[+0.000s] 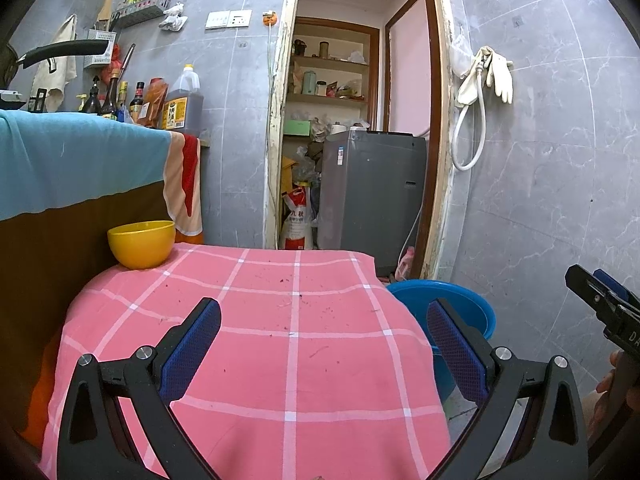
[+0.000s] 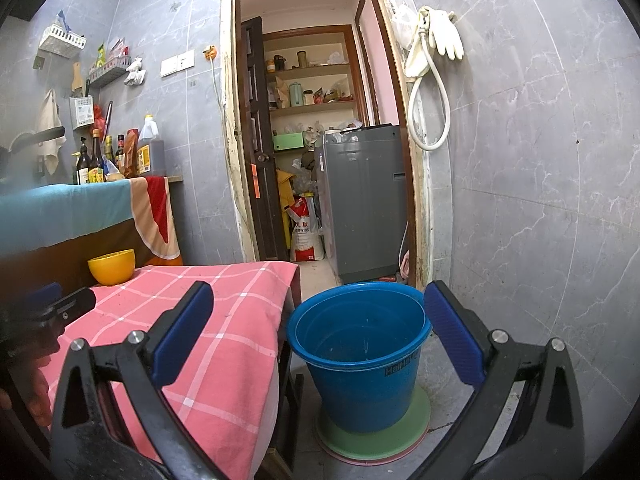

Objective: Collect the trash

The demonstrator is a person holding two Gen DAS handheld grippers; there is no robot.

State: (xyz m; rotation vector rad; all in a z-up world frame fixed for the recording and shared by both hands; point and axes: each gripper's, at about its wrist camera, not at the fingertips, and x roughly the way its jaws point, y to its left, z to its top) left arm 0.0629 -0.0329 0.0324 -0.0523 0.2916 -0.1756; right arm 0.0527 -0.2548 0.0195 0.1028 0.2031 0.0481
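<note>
A pink checked cloth (image 1: 280, 320) covers a small table, with tiny dark crumbs (image 1: 298, 294) scattered on it. A yellow bowl (image 1: 141, 243) stands at its far left corner. My left gripper (image 1: 324, 318) hovers open over the cloth with nothing between its fingers. A blue bucket (image 2: 358, 354) stands on the floor to the right of the table, on a green disc (image 2: 376, 436); its inside looks bare. My right gripper (image 2: 318, 308) is open, spanning the table edge and the bucket. The right gripper (image 1: 600, 300) shows at the right edge of the left wrist view.
A counter draped in a teal cloth (image 1: 80, 160) with bottles (image 1: 182, 100) rises behind the table on the left. An open doorway leads to a grey washing machine (image 1: 372, 196) and shelves. A grey tiled wall with hanging gloves (image 1: 494, 74) and a hose lies on the right.
</note>
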